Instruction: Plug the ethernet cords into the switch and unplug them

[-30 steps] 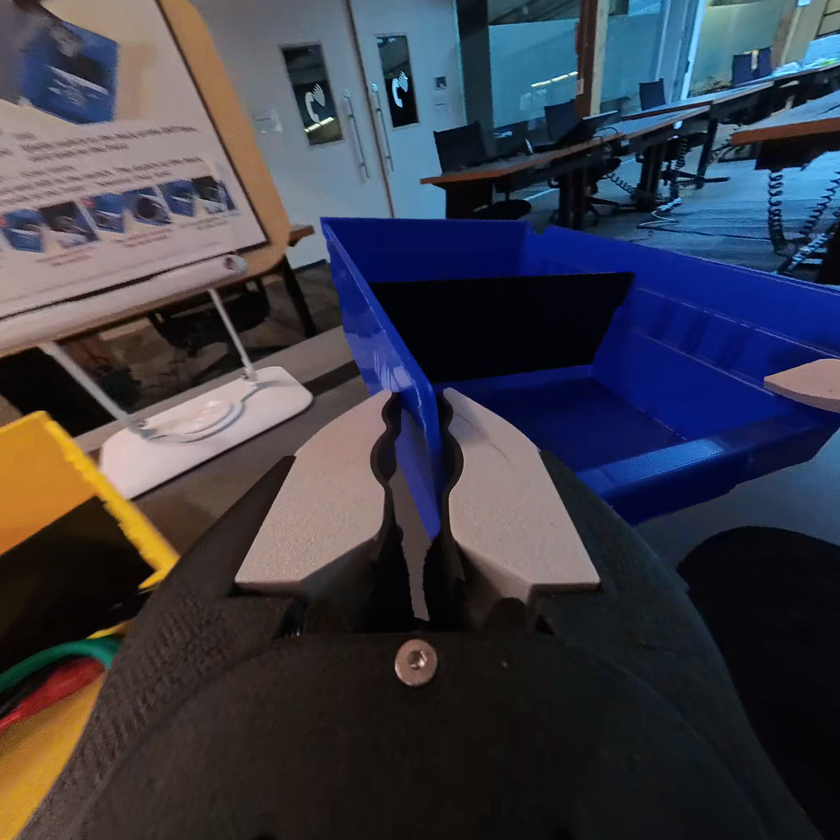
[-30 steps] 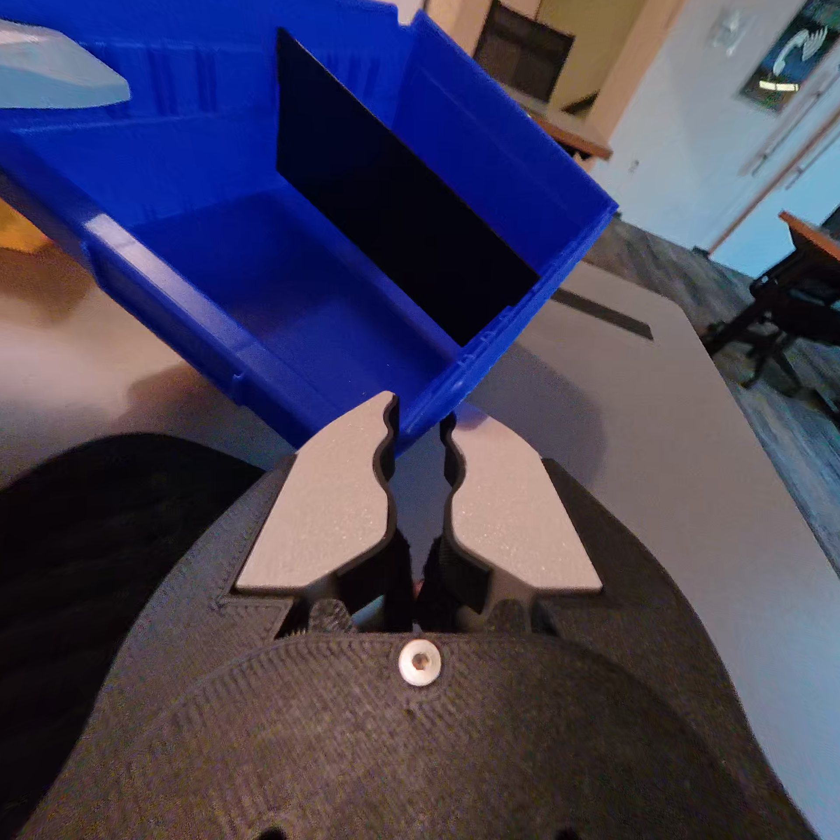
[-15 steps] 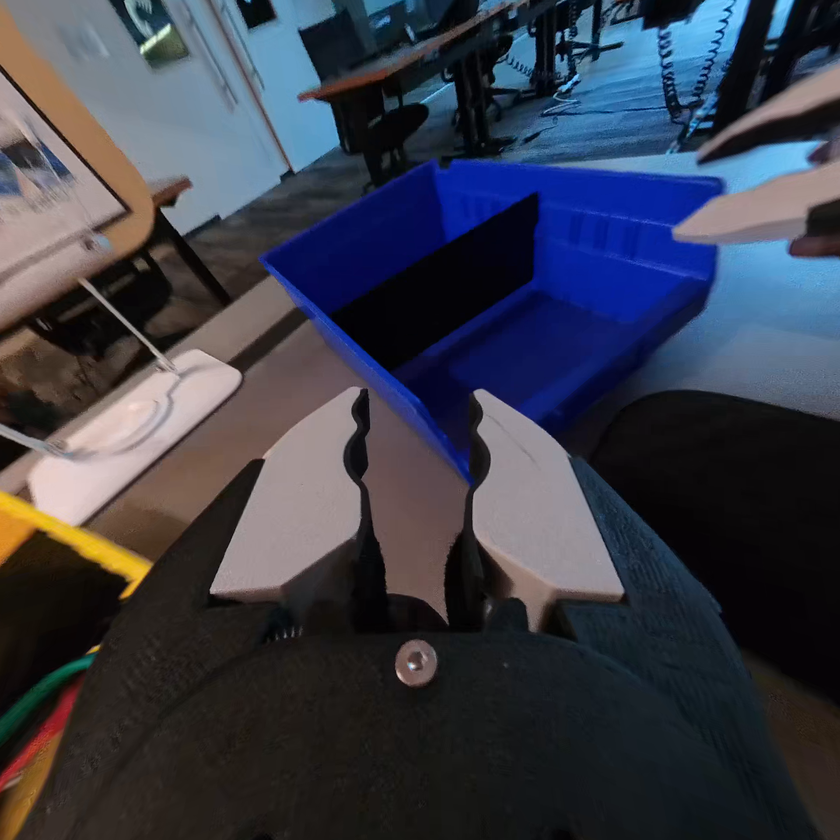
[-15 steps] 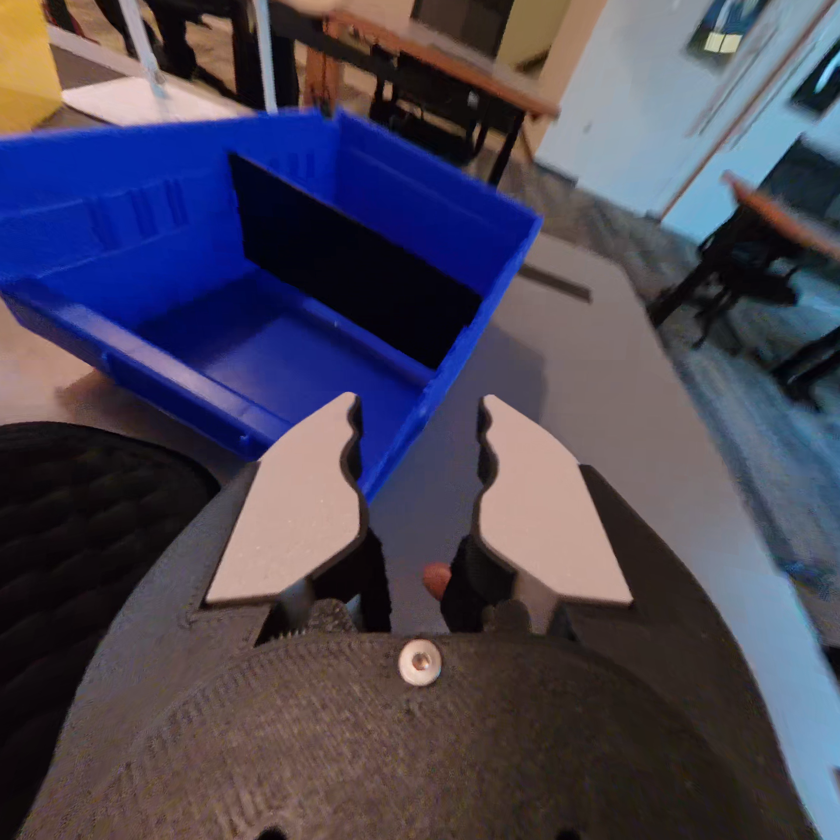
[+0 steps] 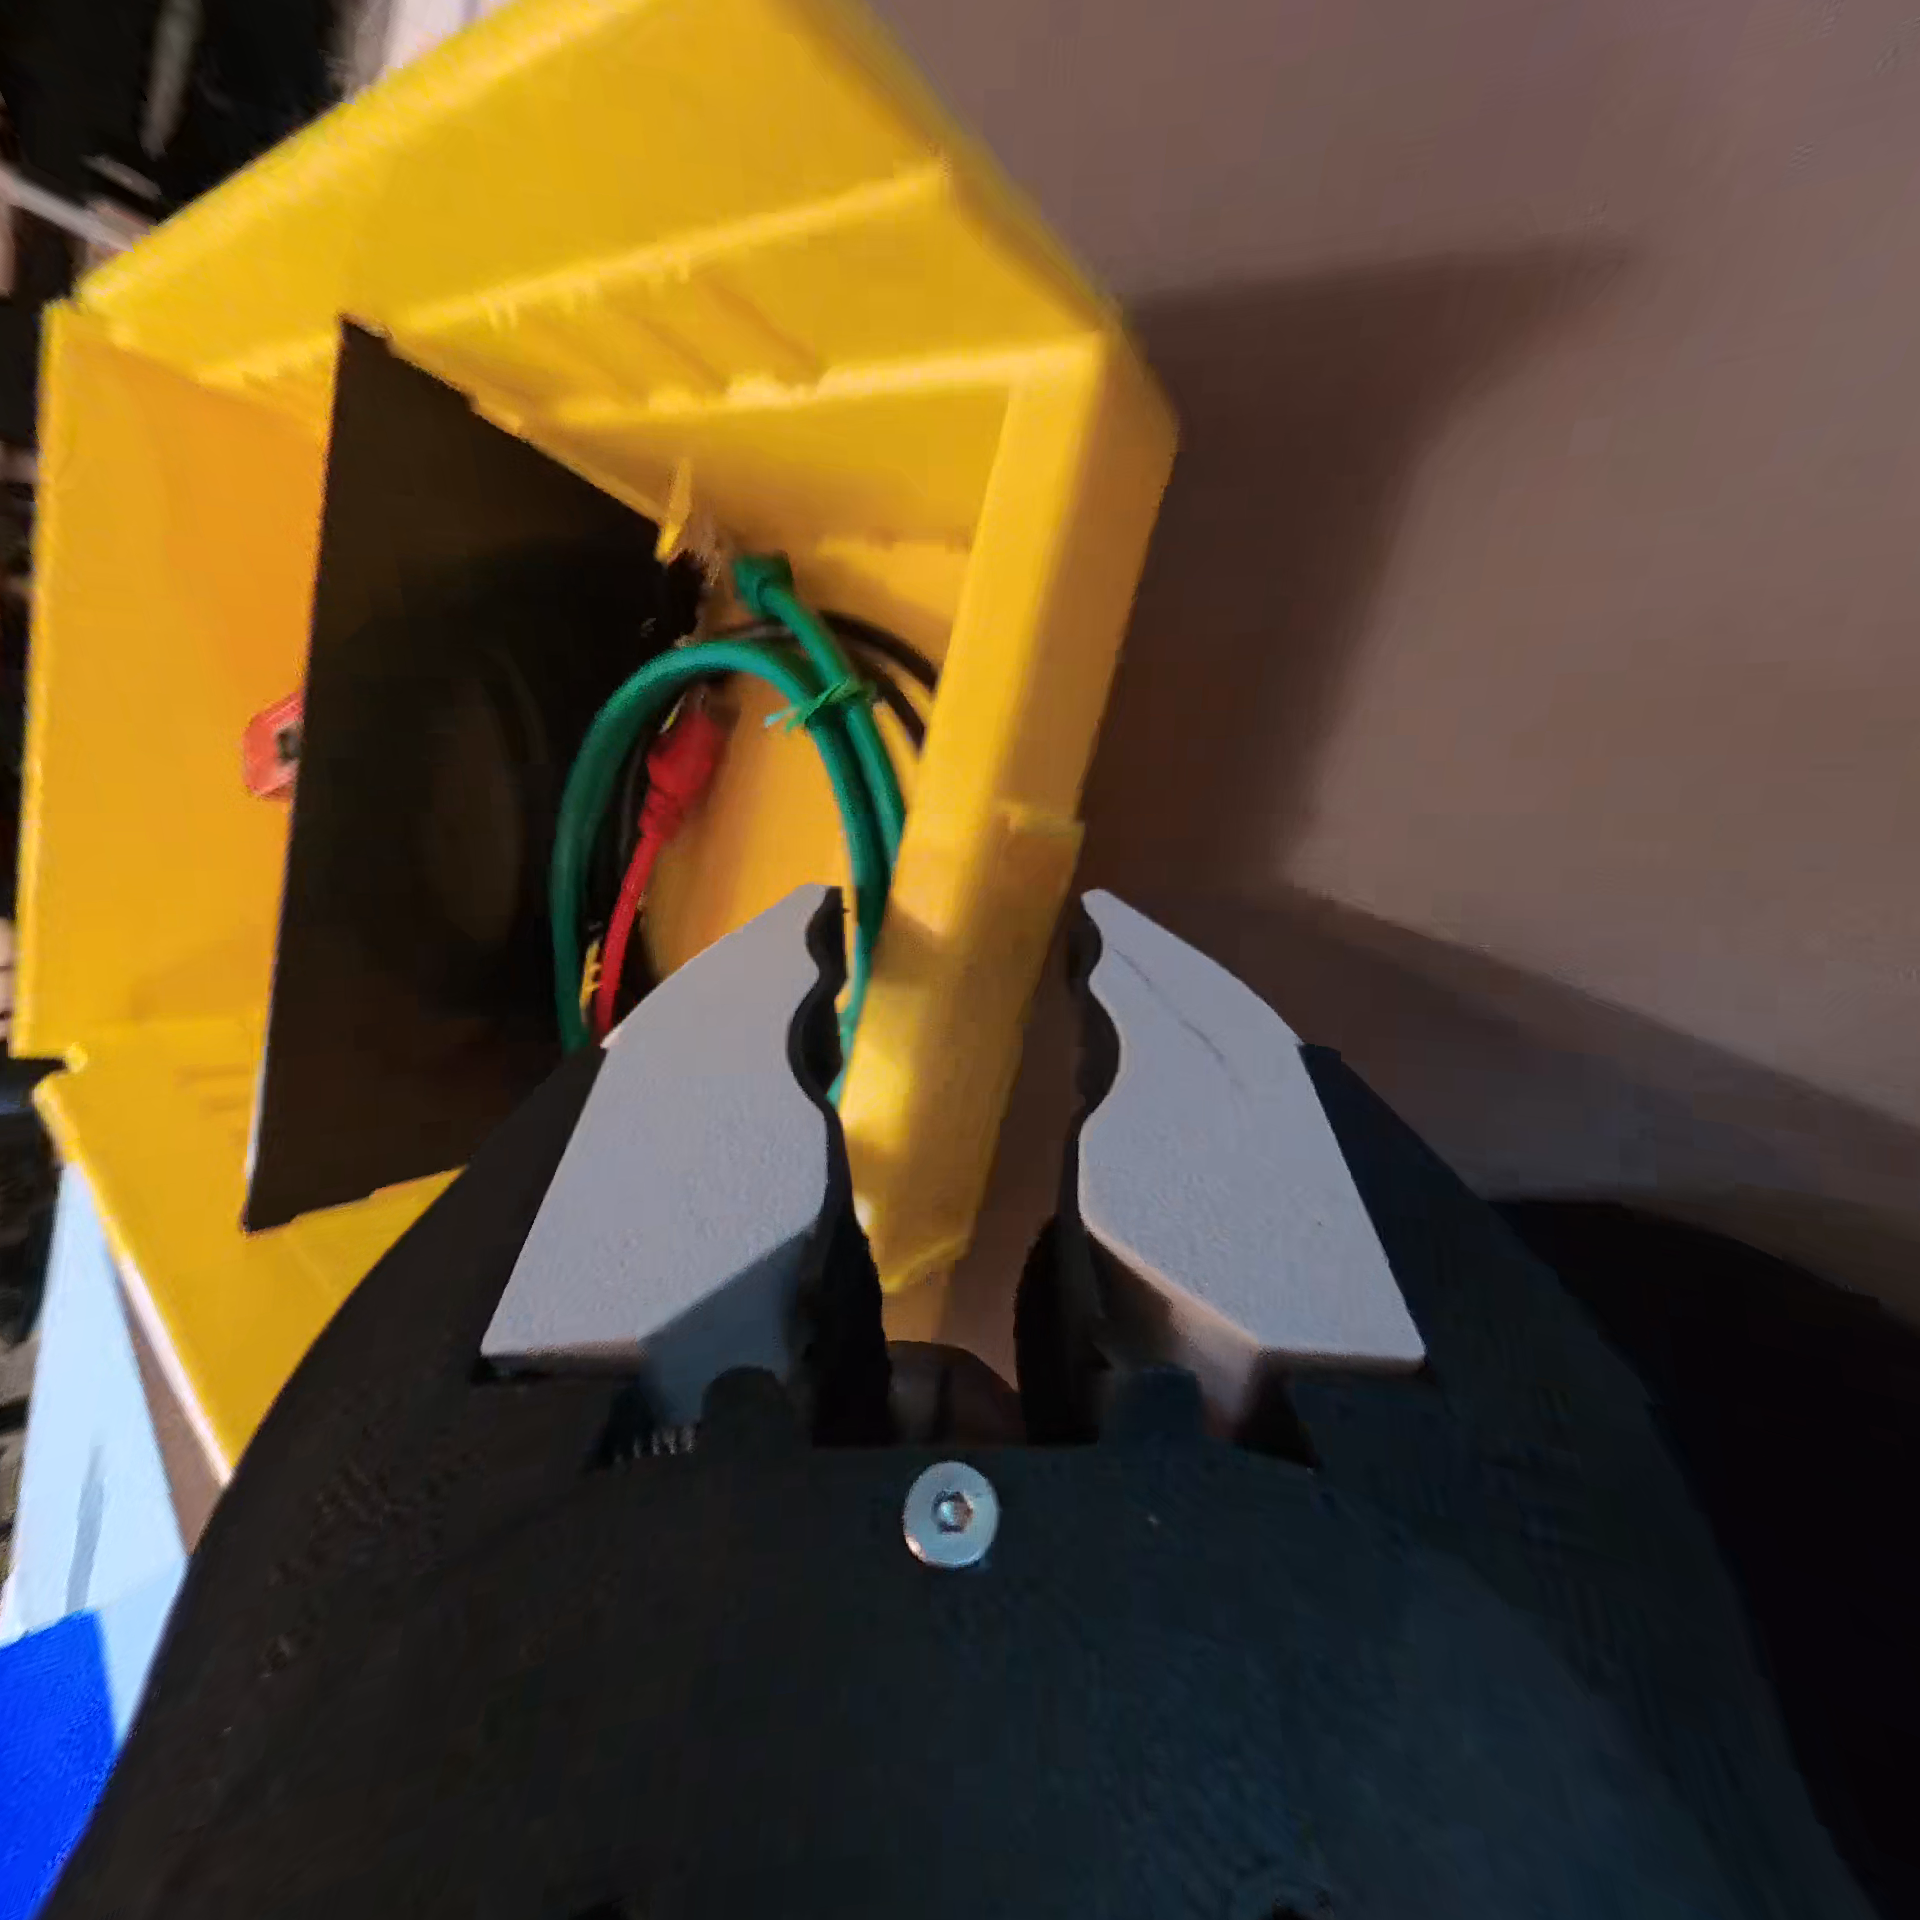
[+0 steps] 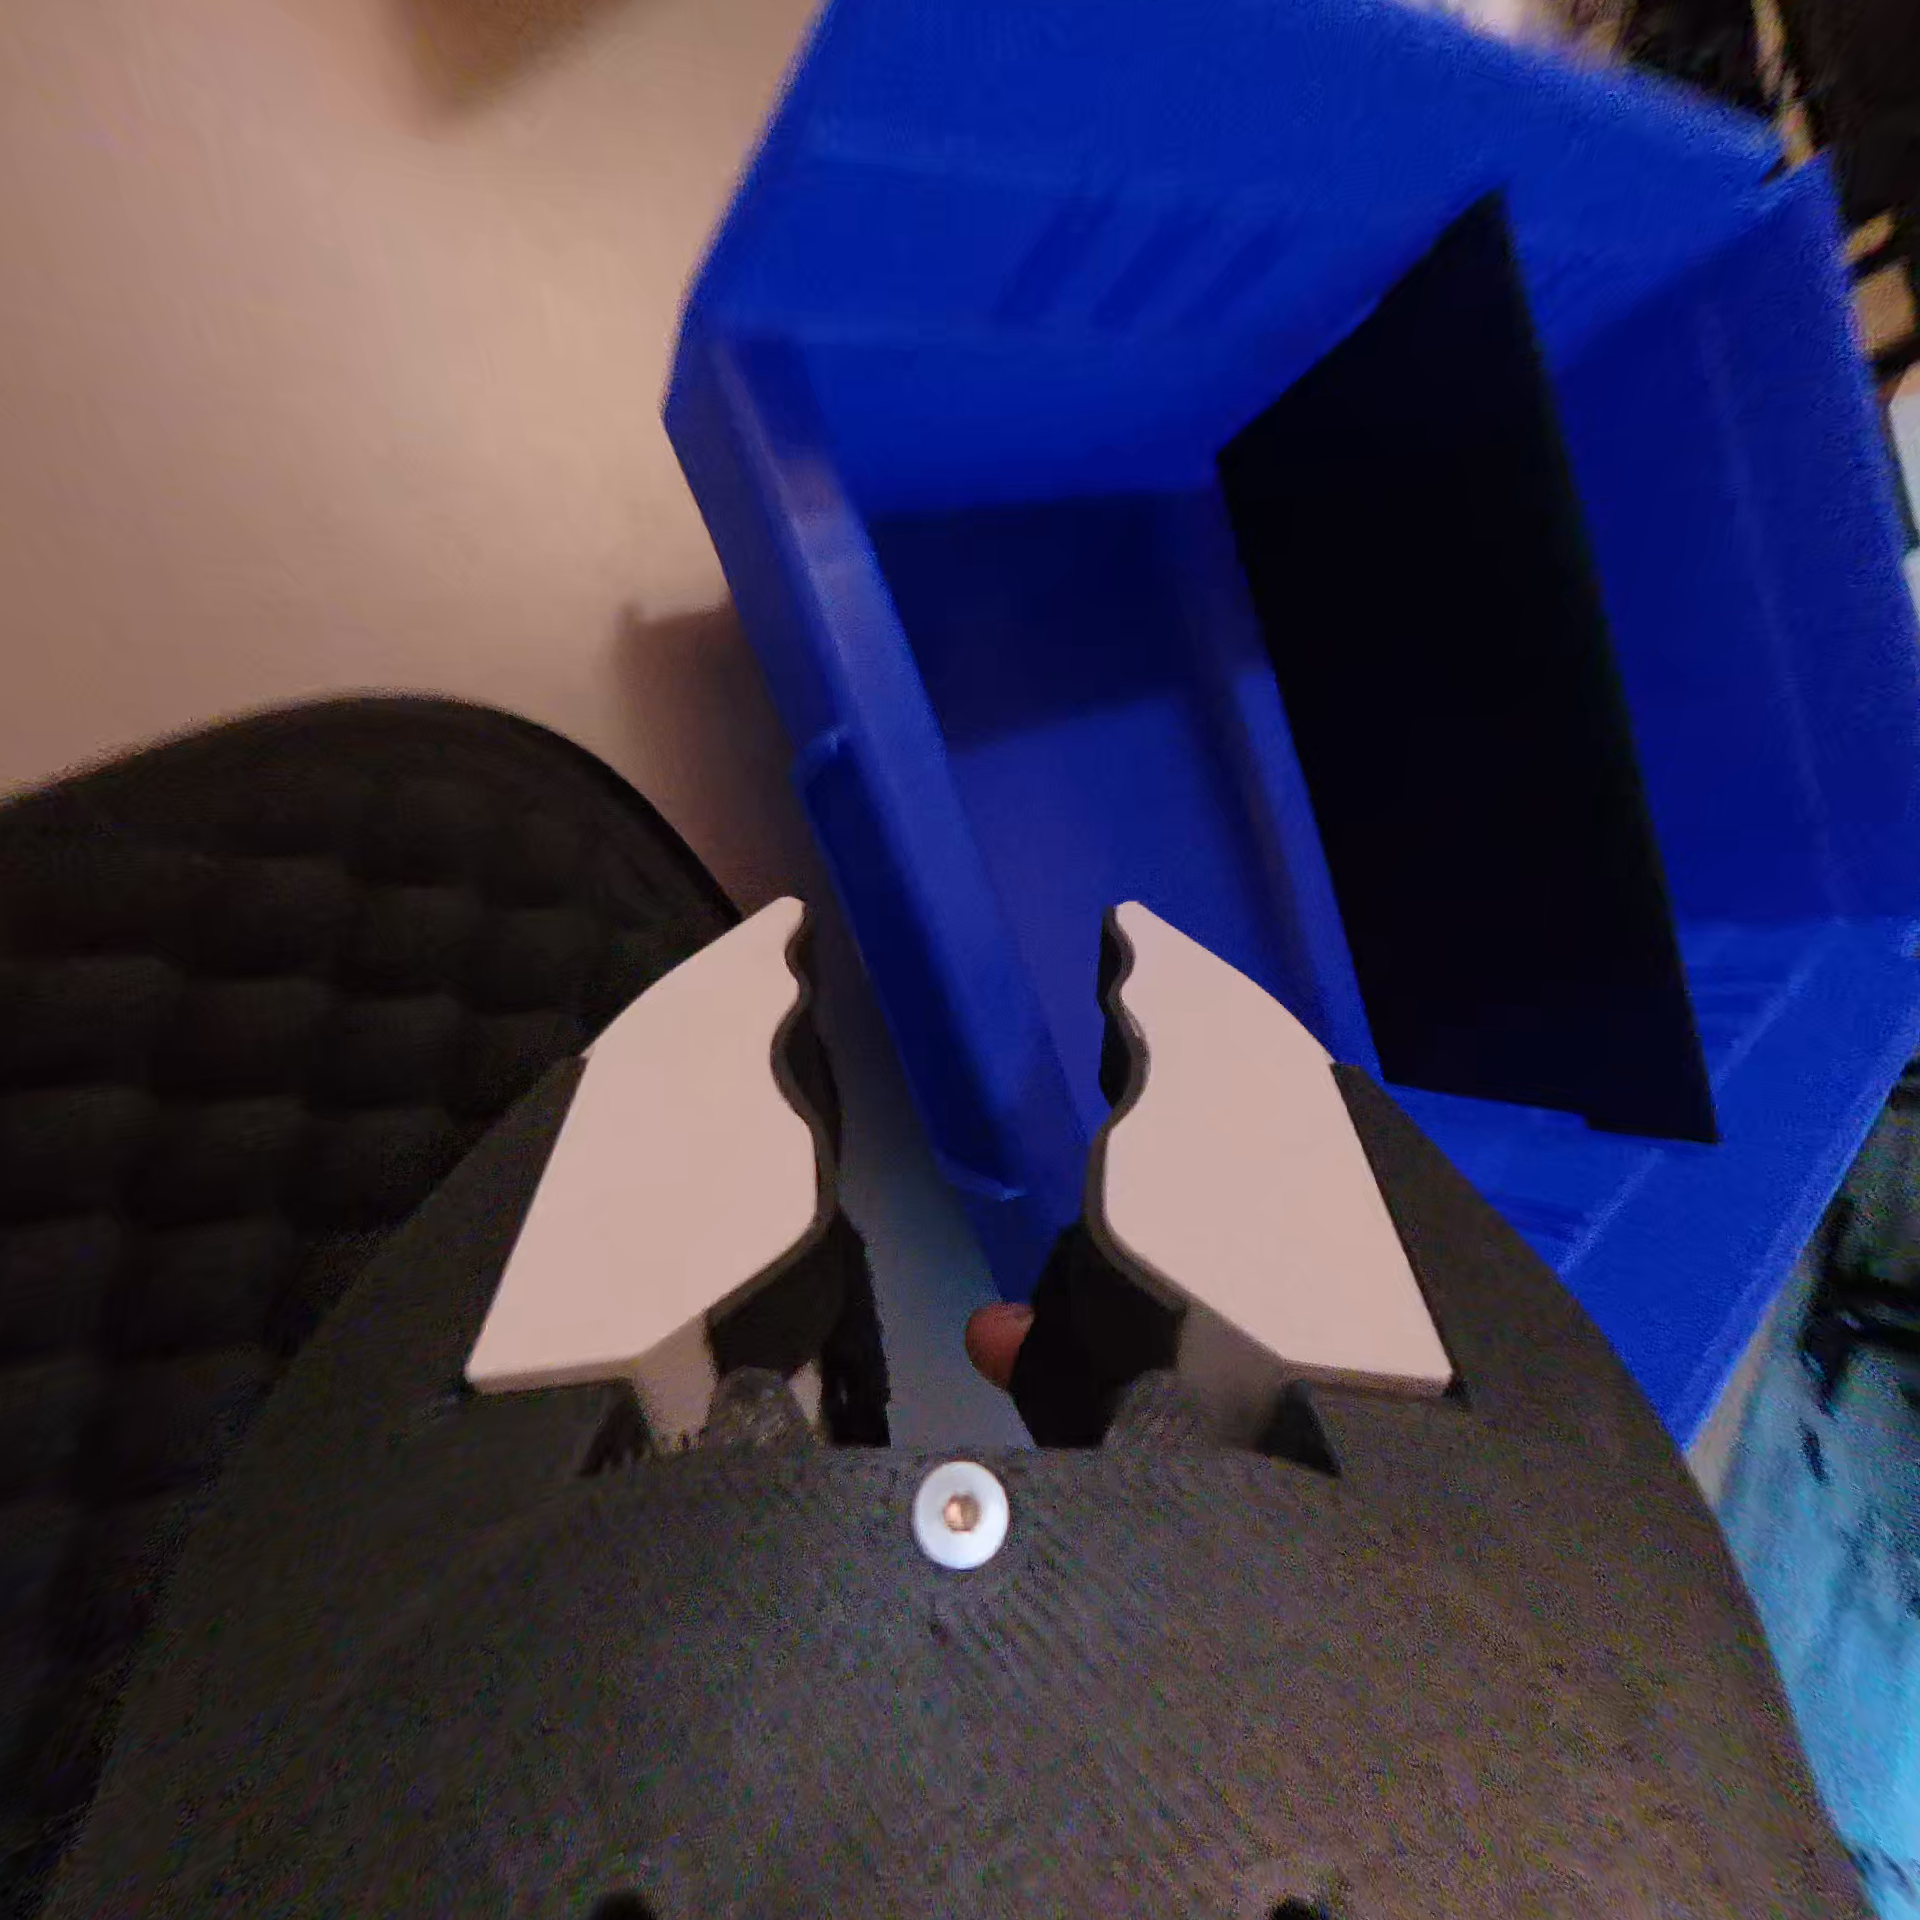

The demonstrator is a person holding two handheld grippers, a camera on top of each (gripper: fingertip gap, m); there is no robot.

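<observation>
Both my grippers gape, each straddling a bin wall.

My left gripper (image 5: 954, 914) stands spread around the front wall of the yellow bin (image 5: 644, 239), gripping nothing; green cord (image 5: 831, 665) and red cord (image 5: 665, 790) lie coiled inside. My right gripper (image 6: 954, 920) is parted over the blue bin (image 6: 1039, 312) wall. I see no switch.

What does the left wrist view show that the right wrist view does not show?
Only the left wrist view shows the yellow plastic bin holding coiled green cords and a red cord, with the left gripper open around its wall. Only the right wrist view shows the blue plastic bin, its visible compartment empty, with the right gripper open. Both share a black divider panel in the bin and the beige tabletop.
</observation>
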